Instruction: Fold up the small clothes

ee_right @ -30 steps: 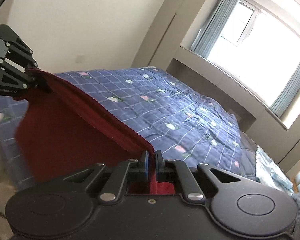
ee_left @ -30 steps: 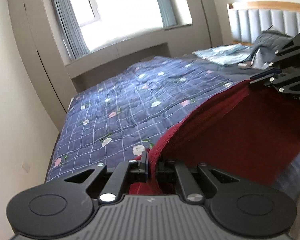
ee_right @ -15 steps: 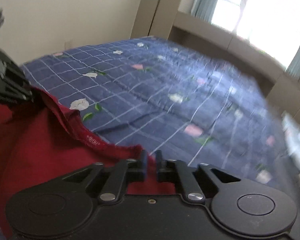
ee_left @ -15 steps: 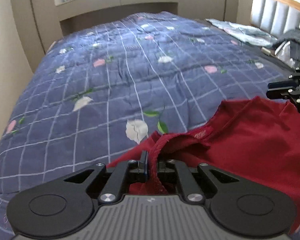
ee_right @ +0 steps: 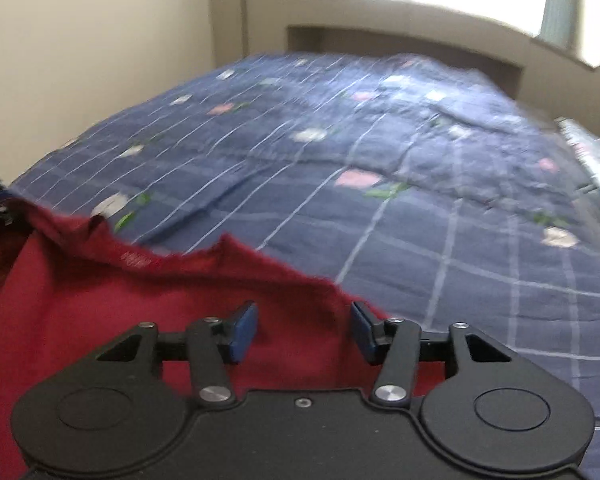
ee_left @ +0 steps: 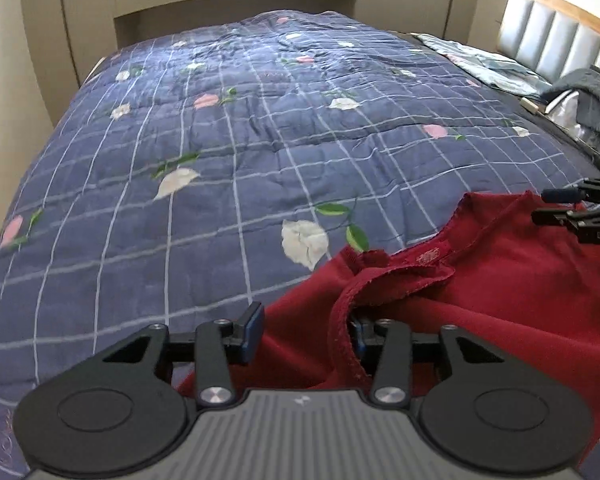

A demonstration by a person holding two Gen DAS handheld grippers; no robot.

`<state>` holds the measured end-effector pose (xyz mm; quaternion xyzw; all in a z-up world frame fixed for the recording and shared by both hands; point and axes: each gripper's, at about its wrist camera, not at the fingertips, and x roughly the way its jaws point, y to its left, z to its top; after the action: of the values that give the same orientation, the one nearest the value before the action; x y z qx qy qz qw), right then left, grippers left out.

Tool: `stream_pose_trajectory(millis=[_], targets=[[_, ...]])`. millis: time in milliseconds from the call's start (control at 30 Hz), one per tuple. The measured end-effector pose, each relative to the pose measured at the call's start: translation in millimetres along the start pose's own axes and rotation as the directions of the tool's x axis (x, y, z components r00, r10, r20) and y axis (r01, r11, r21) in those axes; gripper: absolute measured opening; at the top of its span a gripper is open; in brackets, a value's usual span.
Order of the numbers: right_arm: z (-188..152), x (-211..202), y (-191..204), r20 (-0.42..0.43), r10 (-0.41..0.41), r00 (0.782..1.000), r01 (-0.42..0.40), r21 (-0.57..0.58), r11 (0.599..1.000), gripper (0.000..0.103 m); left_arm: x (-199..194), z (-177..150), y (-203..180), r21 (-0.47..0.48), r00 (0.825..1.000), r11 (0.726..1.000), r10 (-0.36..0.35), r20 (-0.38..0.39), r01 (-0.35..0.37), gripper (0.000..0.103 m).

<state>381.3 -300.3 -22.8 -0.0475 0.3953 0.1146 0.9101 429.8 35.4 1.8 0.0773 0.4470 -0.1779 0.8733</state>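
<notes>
On the blue flowered quilt [ee_left: 260,152] under the window, both the left gripper [ee_left: 304,330] and right gripper [ee_right: 303,330] have just spread apart, red garment [ee_left: 500,280] loose between them.

Garment [ee_left: 500,288] on quilt [ee_left: 260,152] (near edge); headboard [ee_left: 556,40] far right.

Left tongs [ee_left: 302,330]: matte black linkage arms on silver pivot screws; blue rubber fingertip pads [ee_left: 253,330]; ribbed grey housing between two round black discs. Right tongs [ee_right: 303,330]: same black linkage, blue pads [ee_right: 244,330]; smooth black housing with one small central screw.
</notes>
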Motion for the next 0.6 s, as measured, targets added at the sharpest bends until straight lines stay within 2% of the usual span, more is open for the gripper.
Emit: stream_pose_trajectory(millis=[67, 100, 133, 200, 233, 400, 433, 500, 600], targets=[[-1.3, 3.1, -3.5, 0.003, 0.005, 1.0, -0.005, 0.019, 1.0, 0.054, 0.3, 6.7, -5.6, 0.02, 1.0, 1.0, -0.005, -0.003, 0.005, 0.031], [-2.0, 7.9, -4.6, -0.02, 0.021, 1.0, -0.021, 0.03, 0.999, 0.045, 0.3, 8.6, -9.0, 0.032, 1.0, 0.999, 0.002, -0.003, -0.001, 0.028], [-2.6, 11.1, -5.6, -0.031, 0.028, 0.999, -0.027, 0.033, 0.999, 0.029, 0.2, 10.8, -12.3, 0.042, 1.0, 0.999, 0.011, -0.001, -0.011, 0.026], [-3.4, 13.0, -2.3, -0.028, 0.03, 0.999, -0.03, 0.016, 0.999, 0.007, 0.4, 14.8, -16.9, 0.043, 1.0, 0.999, 0.013, -0.006, -0.012, 0.017], [-2.7, 11.6, -0.8, -0.017, 0.013, 1.0, -0.013, 0.003, 1.0, 0.003, 0.0, 16.0, -17.8, 0.039, 1.0, 0.999, 0.013, -0.01, -0.012, 0.015], [4.6, -13.8, -4.4, 0.102, -0.068, 0.993, 0.068, 0.002, 0.998, 0.001, -6.6, 20.9, -15.3, 0.041, 0.999, 0.999, 0.035, -0.003, -0.035, 0.015], [6.5, -17.2, -7.5, 0.119, -0.091, 0.989, 0.091, 0.009, 0.996, 0.001, -4.7, 22.8, -12.4, 0.026, 0.999, 0.999, 0.041, -0.008, -0.041, 0.018], [9.9, -16.5, -14.9, 0.123, -0.114, 0.986, 0.111, 0.026, 0.993, 0.001, 3.3, 26.9, -5.7, -0.006, 0.998, 0.998, 0.056, -0.03, -0.056, 0.036], [10.6, -3.9, -20.4, 0.086, -0.119, 0.989, 0.116, 0.035, 0.993, 0.001, 17.0, 29.2, 4.4, -0.042, 0.995, 0.996, 0.077, -0.062, -0.079, 0.056]])
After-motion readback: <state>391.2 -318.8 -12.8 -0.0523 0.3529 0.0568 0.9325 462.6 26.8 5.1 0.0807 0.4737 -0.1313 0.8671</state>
